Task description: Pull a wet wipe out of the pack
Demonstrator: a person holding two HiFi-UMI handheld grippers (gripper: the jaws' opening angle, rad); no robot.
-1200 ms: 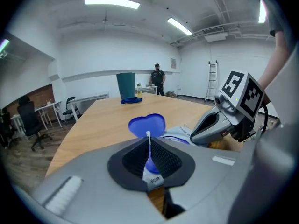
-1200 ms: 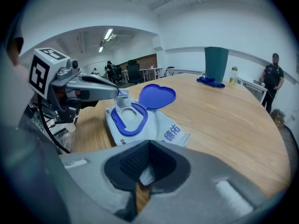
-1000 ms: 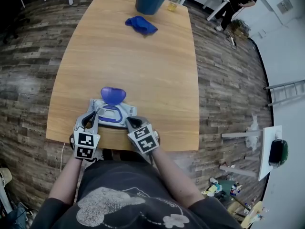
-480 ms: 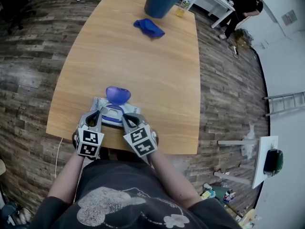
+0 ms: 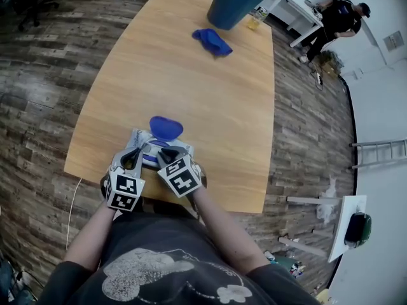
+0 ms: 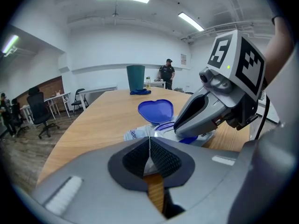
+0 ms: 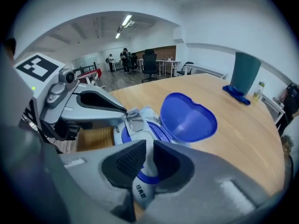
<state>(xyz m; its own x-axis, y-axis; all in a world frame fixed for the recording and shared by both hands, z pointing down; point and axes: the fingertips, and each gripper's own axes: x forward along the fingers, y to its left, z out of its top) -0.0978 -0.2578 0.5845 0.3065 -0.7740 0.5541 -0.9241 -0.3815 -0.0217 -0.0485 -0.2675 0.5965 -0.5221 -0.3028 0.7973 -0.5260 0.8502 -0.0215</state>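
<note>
The wet wipe pack [image 5: 147,146] lies near the table's front edge, its blue heart-shaped lid [image 5: 166,128] flipped open and upright. My left gripper [image 5: 135,155] is shut on the pack's near left edge; in the left gripper view a thin white flap of the pack [image 6: 135,133] is pinched between the pads of my left gripper [image 6: 149,146]. My right gripper [image 5: 166,155] hovers over the pack's blue-ringed opening. In the right gripper view the jaws of my right gripper [image 7: 148,160] stand a little apart, and the white top of the pack [image 7: 140,119] shows in the gap beside the lid [image 7: 187,116].
At the far end of the wooden table [image 5: 210,107] sit a crumpled blue cloth [image 5: 213,41], a teal bin [image 5: 234,4] and a small bottle [image 5: 257,19]. A person [image 5: 340,18] stands beyond the table. The table's front edge runs just under both grippers.
My right gripper has swung left from the pack's right side to over its opening. The left gripper has kept its hold and place.
</note>
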